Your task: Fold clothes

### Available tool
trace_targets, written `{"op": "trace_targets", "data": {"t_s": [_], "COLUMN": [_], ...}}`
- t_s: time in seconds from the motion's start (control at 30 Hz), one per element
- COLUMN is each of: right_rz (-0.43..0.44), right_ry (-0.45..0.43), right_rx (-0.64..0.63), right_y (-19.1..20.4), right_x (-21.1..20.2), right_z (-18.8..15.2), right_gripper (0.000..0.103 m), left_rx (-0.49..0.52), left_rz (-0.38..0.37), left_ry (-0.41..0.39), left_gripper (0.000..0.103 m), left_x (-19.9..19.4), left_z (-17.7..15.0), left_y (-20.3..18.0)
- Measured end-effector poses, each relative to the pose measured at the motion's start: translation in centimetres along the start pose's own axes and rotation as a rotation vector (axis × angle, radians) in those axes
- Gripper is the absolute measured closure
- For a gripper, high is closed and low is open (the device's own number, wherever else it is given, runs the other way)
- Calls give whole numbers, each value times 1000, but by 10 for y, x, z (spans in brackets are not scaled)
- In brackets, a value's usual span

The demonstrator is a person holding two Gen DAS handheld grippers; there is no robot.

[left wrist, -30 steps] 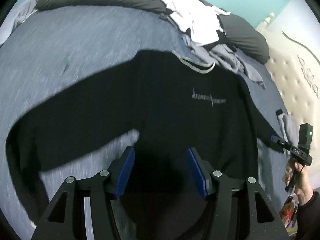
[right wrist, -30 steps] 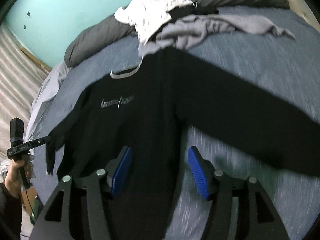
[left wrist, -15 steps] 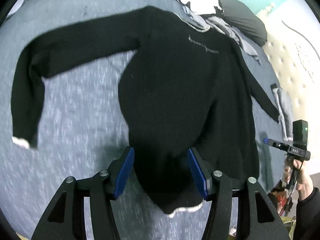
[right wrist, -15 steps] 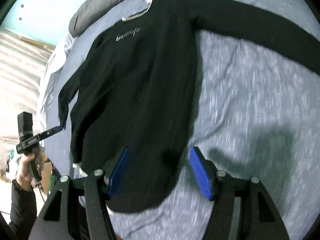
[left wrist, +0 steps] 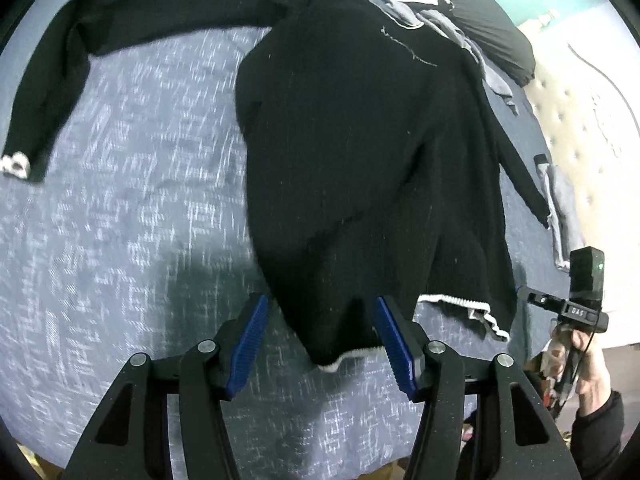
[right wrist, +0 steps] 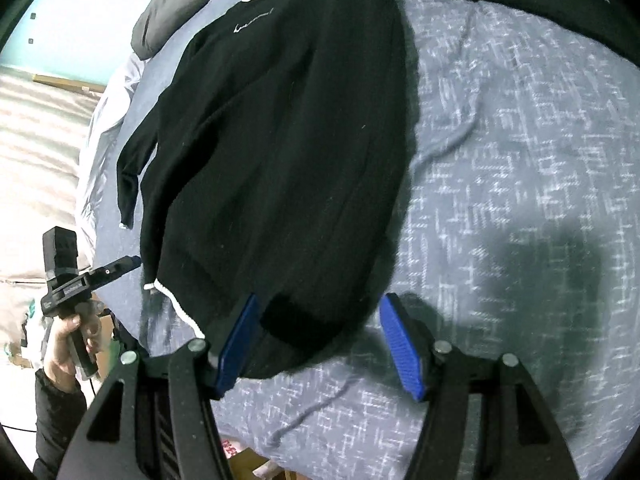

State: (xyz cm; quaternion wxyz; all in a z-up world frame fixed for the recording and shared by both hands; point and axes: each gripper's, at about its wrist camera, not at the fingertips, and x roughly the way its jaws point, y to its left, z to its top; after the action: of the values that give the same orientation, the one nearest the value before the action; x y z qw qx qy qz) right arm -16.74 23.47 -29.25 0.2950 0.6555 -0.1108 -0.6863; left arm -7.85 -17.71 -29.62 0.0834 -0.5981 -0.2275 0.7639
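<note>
Fingers (left wrist: 256, 330) of both grippers spread, left widening, over black sweater (left wrist: 360, 140) on blue-grey bedspread (left wrist: 120, 200) by teal wall (right wrist: 80, 4).

We see a wide bed covered by a blue-grey woven bedspread (left wrist: 120, 208) flecked with white, its surface lightly creased. Along the far edge lies a long dark grey pillow (left wrist: 492, 28), and beyond it rises a pale turquoise painted wall (right wrist: 80, 12). On one side stands a cream tufted upholstered headboard (left wrist: 576, 128) with buttoned dimples. On the other side we make out a light floor (right wrist: 36, 152) crossed by soft striped shadows, with a low wooden skirting strip (right wrist: 68, 82) at the wall's foot.
</note>
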Motion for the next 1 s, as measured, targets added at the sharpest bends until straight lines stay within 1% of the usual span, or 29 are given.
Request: {"op": "trace_targets", "data": {"t_s": [0.13, 0.33, 0.37, 0.4, 0.43, 0.47, 0.53, 0.57, 0.6, 0.63, 0.67, 0.7, 0.73, 0.8, 1.0], "right_rz": [9, 25, 30, 35, 38, 41, 49, 53, 58, 67, 69, 60, 52, 39, 8], "right_ry": [21, 38, 39, 38, 35, 31, 24, 17, 10, -1, -11, -18, -25, -43, -83], "right_rx": [0, 27, 36, 44, 51, 57, 59, 56, 54, 52, 44, 29, 11, -21, -91], "right_y": [3, 1, 1, 0, -2, -4, -4, -4, -3, -1, 2, 5, 8, 15, 24], "right_x": [5, 13, 15, 15, 15, 15, 15, 14, 13, 11, 11, 10, 7, 3, -27], "right_z": [-5, -7, -6, -6, -7, -7, -7, -7, -8, -8, -8, -8, -8, -7, -4], "right_gripper": [39, 39, 39, 39, 39, 39, 39, 42, 53, 58, 68, 81, 86, 92, 95], "left_rx": [-17, -37, -33, -25, -16, -7, 4, 10, 15, 22, 29, 39, 52, 74, 143], "left_rz": [-20, -46, -50, -50, -47, -42, -44, -47, -49, -52, -53, -53, -51, -48, -27], "left_ry": [9, -2, -1, 0, 2, 4, 3, 2, 1, 0, -2, -4, -7, -16, -56], "left_gripper": [37, 39, 41, 46, 48, 52, 65, 78, 87, 89, 92, 98, 98, 98, 99], "left_x": [6, 13, 15, 17, 19, 20, 21, 21, 21, 21, 19, 17, 13, 4, -34], "left_z": [-5, -7, -8, -8, -9, -9, -9, -9, -9, -9, -9, -9, -9, -7, 0], "left_y": [3, 6, 5, 4, 3, 2, 0, 0, -1, -2, -3, -6, -9, -12, -17]}}
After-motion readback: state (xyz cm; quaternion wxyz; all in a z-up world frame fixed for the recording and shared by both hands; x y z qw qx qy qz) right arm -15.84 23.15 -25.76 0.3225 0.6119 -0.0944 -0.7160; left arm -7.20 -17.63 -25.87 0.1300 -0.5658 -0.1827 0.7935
